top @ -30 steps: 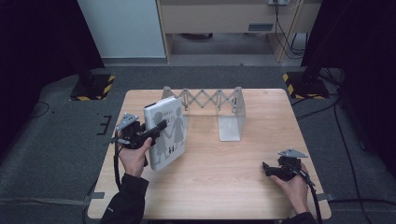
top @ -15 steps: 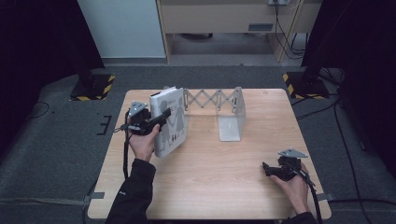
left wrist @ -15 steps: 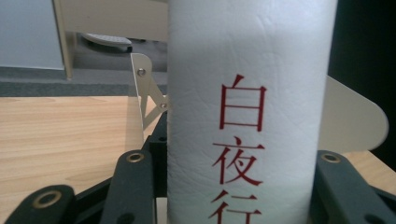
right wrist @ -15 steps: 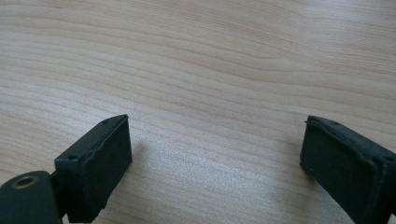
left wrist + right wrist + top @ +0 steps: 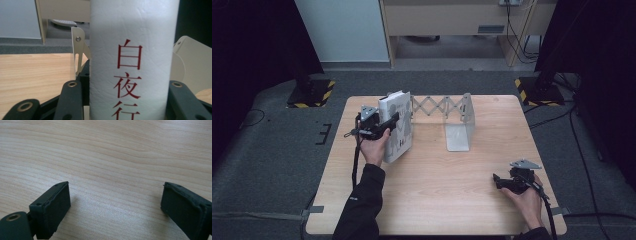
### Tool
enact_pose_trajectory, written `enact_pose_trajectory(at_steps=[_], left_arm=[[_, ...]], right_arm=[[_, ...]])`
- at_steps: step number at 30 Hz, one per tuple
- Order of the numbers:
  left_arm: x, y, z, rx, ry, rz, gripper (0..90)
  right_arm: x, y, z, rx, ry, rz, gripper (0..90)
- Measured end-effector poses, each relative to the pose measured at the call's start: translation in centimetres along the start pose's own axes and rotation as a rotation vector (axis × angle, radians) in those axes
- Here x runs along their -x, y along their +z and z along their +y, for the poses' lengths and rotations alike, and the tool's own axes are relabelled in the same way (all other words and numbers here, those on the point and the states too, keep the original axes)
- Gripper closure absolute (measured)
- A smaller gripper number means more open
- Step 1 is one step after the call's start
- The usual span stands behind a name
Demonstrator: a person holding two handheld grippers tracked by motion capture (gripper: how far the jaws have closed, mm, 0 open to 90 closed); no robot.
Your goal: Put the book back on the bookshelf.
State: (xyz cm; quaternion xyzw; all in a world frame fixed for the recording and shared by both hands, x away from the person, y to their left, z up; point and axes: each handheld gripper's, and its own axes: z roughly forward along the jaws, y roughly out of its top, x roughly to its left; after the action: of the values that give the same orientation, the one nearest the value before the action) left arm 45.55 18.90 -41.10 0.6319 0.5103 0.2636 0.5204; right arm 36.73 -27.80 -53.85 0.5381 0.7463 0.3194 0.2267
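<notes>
Left claw [image 5: 393,120] clamps the book [image 5: 398,127] by its spine — upright for the rack [image 5: 447,107], frame centre; right claw [image 5: 497,181] idles wide, lower right.

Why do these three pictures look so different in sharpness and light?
High view: dim room with dark corners, the table evenly lit. Left gripper view: the white book sits so near that its spine looks softly blurred, and the bookend behind is clearer. Right gripper view: crisp wood grain, soft shadows beside the right gripper.

Black jaws with brass-ringed screw holes (grey three-cornered plates on top), dark sleeves.
</notes>
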Motion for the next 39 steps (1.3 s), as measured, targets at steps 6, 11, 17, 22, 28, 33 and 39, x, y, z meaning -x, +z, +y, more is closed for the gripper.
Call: enact_pose_trajectory(at_steps=[6,11,17,22,28,33,39], left_arm=[[0.2,-0.2,-0.3,0.006,0.019,-0.007,52.5],[0.4,-1.0,-0.8,-0.008,0.048,0.000,52.0],[0.7,-2.6,-2.1,-0.014,0.096,-0.015,51.9],[1.1,-3.9,-3.3,-0.024,0.128,-0.014,51.9],[1.1,-5.0,-4.5,-0.044,0.125,-0.001,51.9],[1.0,-5.4,-5.6,-0.052,0.118,0.001,51.8],[1.4,-5.3,-6.0,-0.022,0.125,0.025,52.0]], right_arm=[[0.0,0.0,0.0,0.000,0.000,0.000,9.3],[0.0,0.0,0.0,0.000,-0.001,0.000,9.3],[0.0,0.0,0.0,0.000,-0.001,0.000,9.3],[0.0,0.0,0.0,0.000,-0.002,0.000,9.3],[0.0,0.0,0.0,0.000,-0.001,0.000,9.3],[0.0,0.0,0.0,0.001,0.001,-0.001,9.3],[0.0,0.0,0.0,0.000,-0.001,0.000,9.3]])
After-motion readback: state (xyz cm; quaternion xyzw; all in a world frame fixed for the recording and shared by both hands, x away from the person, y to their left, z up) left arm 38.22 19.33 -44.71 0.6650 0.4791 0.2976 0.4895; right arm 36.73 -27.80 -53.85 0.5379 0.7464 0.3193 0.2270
